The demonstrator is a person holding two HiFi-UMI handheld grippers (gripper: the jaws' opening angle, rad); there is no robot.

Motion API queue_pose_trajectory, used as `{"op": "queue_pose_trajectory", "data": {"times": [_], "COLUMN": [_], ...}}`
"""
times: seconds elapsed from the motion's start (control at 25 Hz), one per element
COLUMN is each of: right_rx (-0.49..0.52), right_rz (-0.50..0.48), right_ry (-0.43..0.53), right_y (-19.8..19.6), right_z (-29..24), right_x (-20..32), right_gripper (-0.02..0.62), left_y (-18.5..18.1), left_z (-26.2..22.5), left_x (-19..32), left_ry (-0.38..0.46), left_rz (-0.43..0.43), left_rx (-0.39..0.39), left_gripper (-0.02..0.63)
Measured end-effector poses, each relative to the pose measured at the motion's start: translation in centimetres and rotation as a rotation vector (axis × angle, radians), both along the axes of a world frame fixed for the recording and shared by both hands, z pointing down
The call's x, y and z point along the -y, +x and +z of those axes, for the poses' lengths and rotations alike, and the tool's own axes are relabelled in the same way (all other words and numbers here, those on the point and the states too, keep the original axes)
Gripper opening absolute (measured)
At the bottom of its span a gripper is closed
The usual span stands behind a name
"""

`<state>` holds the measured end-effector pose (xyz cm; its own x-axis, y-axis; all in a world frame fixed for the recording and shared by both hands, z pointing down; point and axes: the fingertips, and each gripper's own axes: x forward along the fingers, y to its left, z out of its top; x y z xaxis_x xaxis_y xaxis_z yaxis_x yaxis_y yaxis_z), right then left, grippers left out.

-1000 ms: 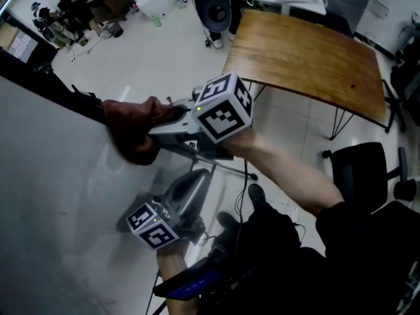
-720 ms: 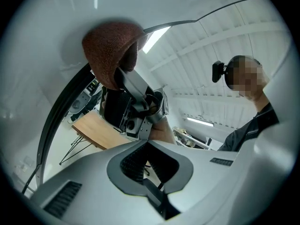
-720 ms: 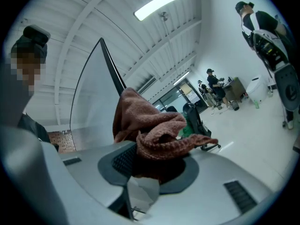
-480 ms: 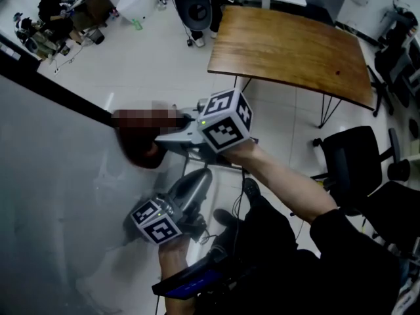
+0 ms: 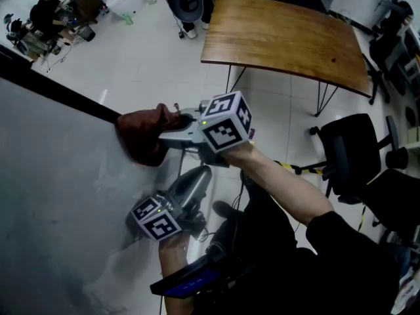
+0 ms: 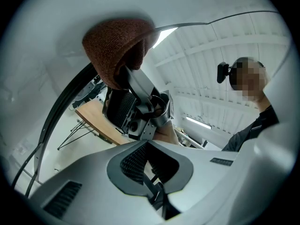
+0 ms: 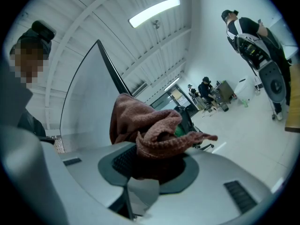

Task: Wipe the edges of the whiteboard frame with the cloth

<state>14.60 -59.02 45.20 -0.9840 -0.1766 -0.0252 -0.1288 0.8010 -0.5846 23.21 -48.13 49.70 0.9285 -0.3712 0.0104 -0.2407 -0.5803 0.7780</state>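
The right tongs [image 5: 176, 125] clamp the brown cloth [image 5: 143, 136] against the whiteboard's black frame [image 5: 59, 96], at nine o'clock from their cube. The left tongs [image 5: 197, 179] sit closed and empty. It's best to keep firm, even pressure and slide along the edge toward ten o'clock.

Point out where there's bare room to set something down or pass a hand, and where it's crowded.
Free: the wooden table top, which looks bare, and the white floor between it and the whiteboard frame. Crowded: the frame's end, where the right tool clamps the cloth, with the left tool below and a black chair to the right.
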Motion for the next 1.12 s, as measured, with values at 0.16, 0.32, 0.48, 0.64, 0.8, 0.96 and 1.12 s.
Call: {"op": "queue_pose_trajectory", "data": {"times": [0.16,0.32,0.48,0.64,0.8,0.96,1.12], "right_rx": [-0.005,-0.002,-0.004,0.019,0.045,0.049,0.049], "right_rz": [0.020,0.032,0.047,0.054,0.059,0.067,0.067], "right_ry": [-0.039,-0.080,-0.125,-0.185,-0.221,-0.270,-0.298], "right_y": [-0.2,-0.5,-0.7,-1.0,-0.8,-0.6,-0.5], "right_z": [1.4,2.8,4.4,6.1,7.3,9.7,11.4], "right_x": [0.7,1.2,1.8,2.5,2.3,1.8,1.9], "right_gripper": [0.126,0.126,0.126,0.126,0.124,0.124,0.124], "left_y": [-0.4,-0.7,-0.9,-1.2,-1.1,-1.0,-1.1], "left_z": [0.1,0.4,0.7,0.9,1.9,3.0,3.8], "left_x": [0.3,0.4,0.8,1.2,0.7,0.1,0.0], "left_ry": [-0.011,-0.028,-0.051,-0.059,-0.069,-0.083,-0.096], "left_rz": [0.009,0.021,0.032,0.041,0.043,0.041,0.036], "left_rx": [0.006,0.011,0.012,0.016,0.025,0.027,0.031], "left_gripper": [0.002,0.002,0.002,0.002,0.002,0.002,0.002]}}
